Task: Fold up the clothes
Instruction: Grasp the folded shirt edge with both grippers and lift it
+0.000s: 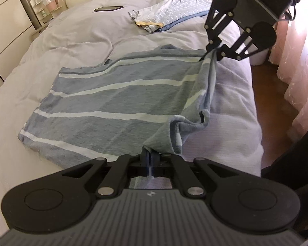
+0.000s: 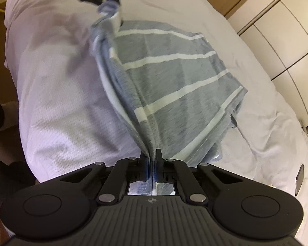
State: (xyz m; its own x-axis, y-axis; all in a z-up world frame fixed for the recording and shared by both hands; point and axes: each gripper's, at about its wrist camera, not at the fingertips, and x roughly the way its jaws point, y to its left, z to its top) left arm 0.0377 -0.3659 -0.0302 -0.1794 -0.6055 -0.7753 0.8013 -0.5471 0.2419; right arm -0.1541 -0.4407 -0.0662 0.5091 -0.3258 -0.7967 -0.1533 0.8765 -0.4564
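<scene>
My left claw (image 1: 150,156) is clamping shut on one corner of the striped garment (image 1: 113,100), and my right claw (image 2: 152,155) is pinching the far corner the same way. The gathered edge is hanging lifted between them while the rest is lying flat on the bed (image 1: 76,37). A folded pile (image 1: 170,10) is sitting beyond.

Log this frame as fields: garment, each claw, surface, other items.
garment: blue-grey striped shirt, mostly flat, one edge lifted
left claw: shut on shirt edge, near end
right claw: shut on same edge, far end
surface: bed with pale cover
other items: folded clothes pile; phone
</scene>
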